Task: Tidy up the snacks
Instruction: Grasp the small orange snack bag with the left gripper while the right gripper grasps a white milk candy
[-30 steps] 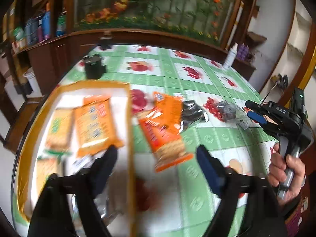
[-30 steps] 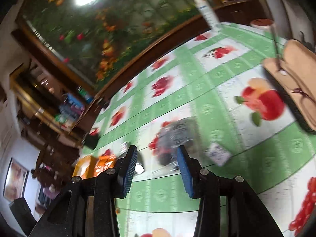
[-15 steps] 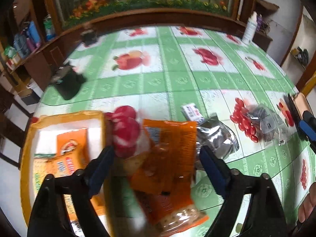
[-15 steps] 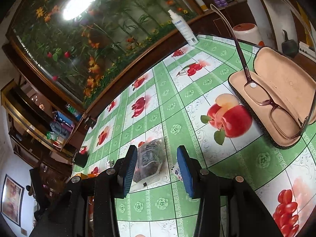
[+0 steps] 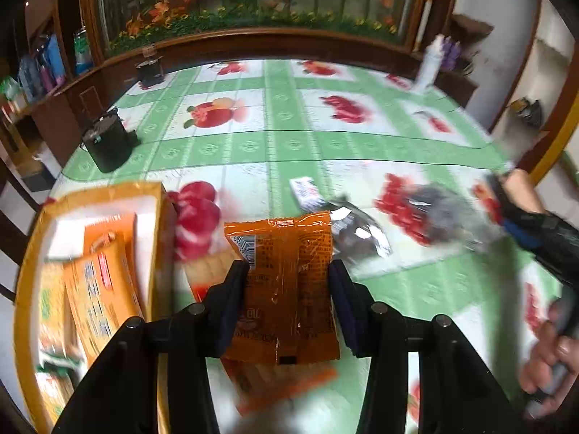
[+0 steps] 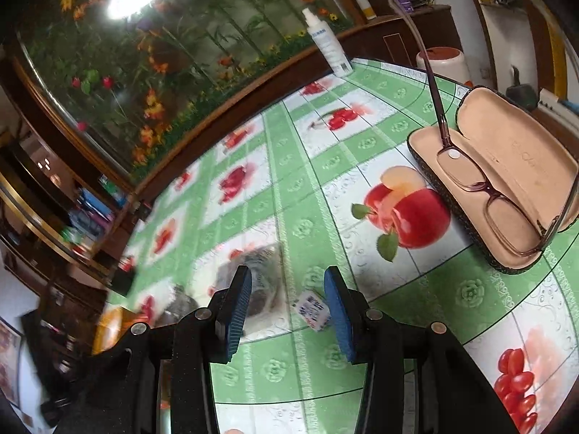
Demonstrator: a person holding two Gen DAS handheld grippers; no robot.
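Left wrist: left claw (image 5: 286,285), wide before, closing on orange packet (image 5: 282,282).

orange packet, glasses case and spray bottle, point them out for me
orange packet (image 5: 282,275), left wrist view, middle of its printed back face
glasses case (image 6: 521,166), right wrist view, tan lining of the open lid
spray bottle (image 6: 331,52), right wrist view, middle of its white body

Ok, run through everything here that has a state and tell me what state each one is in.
Left tool: closing around the orange snack packet.
Right tool: part open, holding nothing.
Glasses case: lid open, glasses lying inside.
Yellow tray: already holds snack packs.
Spray bottle: upright.
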